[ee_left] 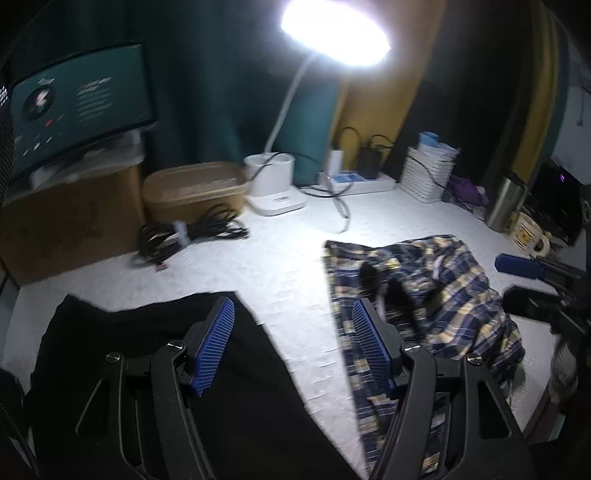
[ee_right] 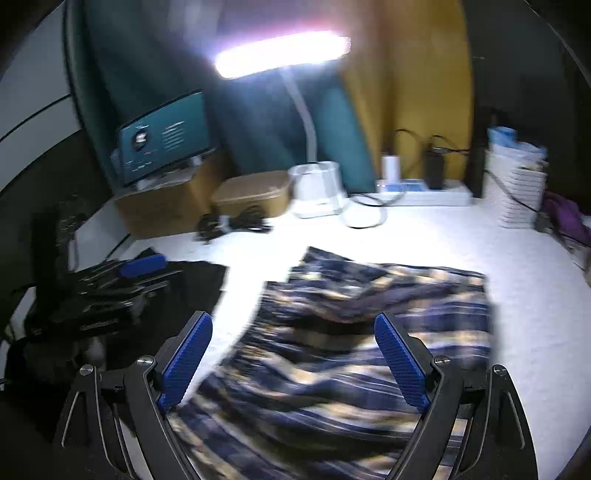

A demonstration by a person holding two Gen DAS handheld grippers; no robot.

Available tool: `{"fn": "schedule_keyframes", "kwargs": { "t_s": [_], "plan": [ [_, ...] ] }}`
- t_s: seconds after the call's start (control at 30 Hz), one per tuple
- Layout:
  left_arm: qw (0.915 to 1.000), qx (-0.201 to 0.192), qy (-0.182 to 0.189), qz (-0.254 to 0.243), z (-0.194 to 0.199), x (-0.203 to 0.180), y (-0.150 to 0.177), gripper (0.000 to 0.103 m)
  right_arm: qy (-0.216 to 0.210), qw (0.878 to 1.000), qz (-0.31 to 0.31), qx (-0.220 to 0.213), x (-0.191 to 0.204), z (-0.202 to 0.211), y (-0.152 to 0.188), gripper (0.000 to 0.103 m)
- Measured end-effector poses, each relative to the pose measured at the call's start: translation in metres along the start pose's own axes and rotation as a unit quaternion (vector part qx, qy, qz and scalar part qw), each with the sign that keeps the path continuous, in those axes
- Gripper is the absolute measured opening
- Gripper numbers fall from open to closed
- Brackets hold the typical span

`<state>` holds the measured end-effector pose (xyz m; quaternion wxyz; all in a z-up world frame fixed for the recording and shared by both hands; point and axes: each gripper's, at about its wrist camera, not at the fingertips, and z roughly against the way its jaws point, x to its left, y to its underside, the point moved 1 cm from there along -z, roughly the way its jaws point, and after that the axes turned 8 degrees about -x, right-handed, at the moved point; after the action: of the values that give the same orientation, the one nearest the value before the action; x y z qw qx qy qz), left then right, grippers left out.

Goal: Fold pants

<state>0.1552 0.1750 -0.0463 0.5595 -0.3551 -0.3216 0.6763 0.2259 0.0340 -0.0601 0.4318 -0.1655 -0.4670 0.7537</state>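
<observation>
The plaid pants lie rumpled on the white table, apparently part-folded, though blur hides the creases. Soft, light cloth; it will sag and slide, so take it by a hem or waistband edge. The right hand-held gripper hangs over them, jaws apart and empty. The left hand-held gripper is likewise spread, holding nothing, beside a black garment. A lamp glares overhead; cables clutter the back.

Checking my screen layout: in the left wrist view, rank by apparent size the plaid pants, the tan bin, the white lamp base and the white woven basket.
1. plaid pants, largest, though nearest the camera
2. tan bin
3. white lamp base and white woven basket: too alike to rank
</observation>
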Motion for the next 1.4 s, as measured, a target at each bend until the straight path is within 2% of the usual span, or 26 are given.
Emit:
{"fn": "schedule_keyframes", "kwargs": {
  "t_s": [0.3,0.37,0.43,0.67,0.97,1.0,1.07,1.13,1.2,1.23,1.3,1.33,1.4],
  "plan": [
    [0.9972,0.002,0.057,-0.048,-0.023,-0.055,-0.011,0.067,0.09,0.995,-0.046,0.007,-0.078,0.018,0.02,0.091],
    [0.996,0.004,0.07,-0.056,-0.031,-0.064,-0.012,0.076,0.107,0.993,-0.05,0.01,-0.092,0.018,0.025,0.091],
    [0.9943,0.009,0.081,-0.068,-0.039,-0.072,-0.01,0.078,0.12,0.991,-0.053,0.013,-0.103,0.019,0.03,0.091],
    [0.9922,0.048,0.07,-0.091,-0.069,-0.088,0.002,0.078,0.147,0.986,-0.07,0.028,-0.135,0.017,0.05,0.091],
    [0.9853,0.043,0.064,-0.152,-0.086,-0.1,0.008,0.077,0.143,0.985,-0.086,0.035,-0.154,0.007,0.059,0.09],
    [0.9848,0.042,0.064,-0.156,-0.087,-0.1,0.007,0.076,0.141,0.986,-0.083,0.033,-0.155,0.005,0.056,0.089],
    [0.9838,0.043,0.068,-0.16,-0.091,-0.1,0.007,0.059,0.137,0.987,-0.079,0.031,-0.156,0.0,0.051,0.077],
    [0.9831,0.046,0.069,-0.163,-0.096,-0.1,0.006,0.045,0.13,0.988,-0.072,0.033,-0.157,-0.008,0.044,0.07],
    [0.9826,0.051,0.071,-0.164,-0.102,-0.099,0.006,0.04,0.119,0.991,-0.06,0.029,-0.156,-0.017,0.036,0.066],
    [0.9824,0.054,0.072,-0.164,-0.104,-0.098,0.006,0.032,0.114,0.992,-0.054,0.027,-0.155,-0.021,0.031,0.063],
    [0.9823,0.057,0.077,-0.161,-0.107,-0.096,0.005,0.027,0.107,0.993,-0.036,0.024,-0.153,-0.033,0.02,0.054],
    [0.9826,0.055,0.08,-0.158,-0.107,-0.095,0.003,0.023,0.106,0.994,-0.03,0.026,-0.153,-0.038,0.017,0.045],
    [0.9825,0.053,0.083,-0.158,-0.108,-0.095,-0.002,0.022,0.105,0.994,-0.014,0.025,-0.151,-0.047,0.01,0.042]
  ]
}}
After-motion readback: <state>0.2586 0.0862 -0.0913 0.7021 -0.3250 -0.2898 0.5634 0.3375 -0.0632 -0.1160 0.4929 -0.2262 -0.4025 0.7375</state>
